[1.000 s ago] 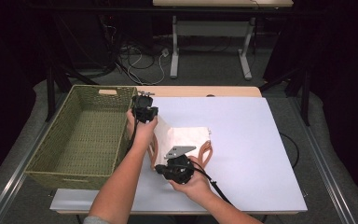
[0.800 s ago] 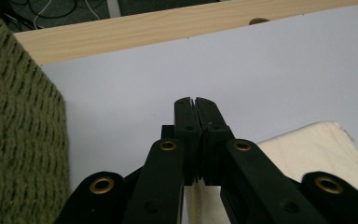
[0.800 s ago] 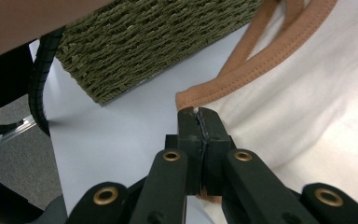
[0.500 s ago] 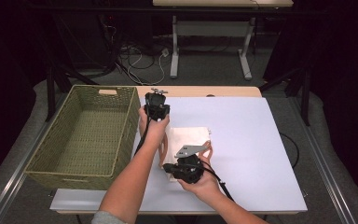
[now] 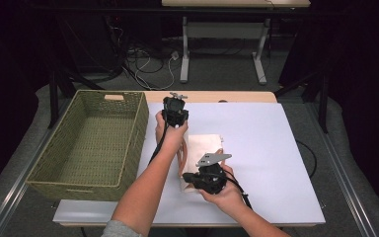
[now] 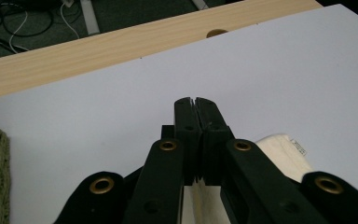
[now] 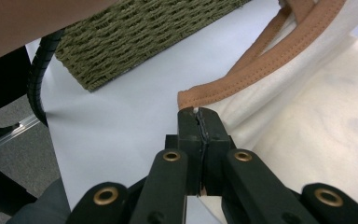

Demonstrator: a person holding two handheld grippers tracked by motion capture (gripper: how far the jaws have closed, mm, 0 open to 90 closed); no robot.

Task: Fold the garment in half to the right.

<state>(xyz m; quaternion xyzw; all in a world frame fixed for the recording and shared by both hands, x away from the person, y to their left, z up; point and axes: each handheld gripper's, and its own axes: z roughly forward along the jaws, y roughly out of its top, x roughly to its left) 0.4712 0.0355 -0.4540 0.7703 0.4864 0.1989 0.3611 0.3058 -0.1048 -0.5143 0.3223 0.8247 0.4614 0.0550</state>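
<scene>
The right gripper [image 7: 199,112] has its fingers pressed together on the edge of the cream cloth bag [image 7: 317,140], beside its brown handle [image 7: 279,56]. The left gripper [image 6: 196,103] pinches the bag's far edge, fingers closed. The bag lies on the white counter [image 5: 256,133], right of the woven basket [image 5: 91,143].

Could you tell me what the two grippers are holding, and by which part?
Both are shut on the cream cloth bag: the right gripper pinches its edge beside the brown trim, the left gripper another edge.
</scene>
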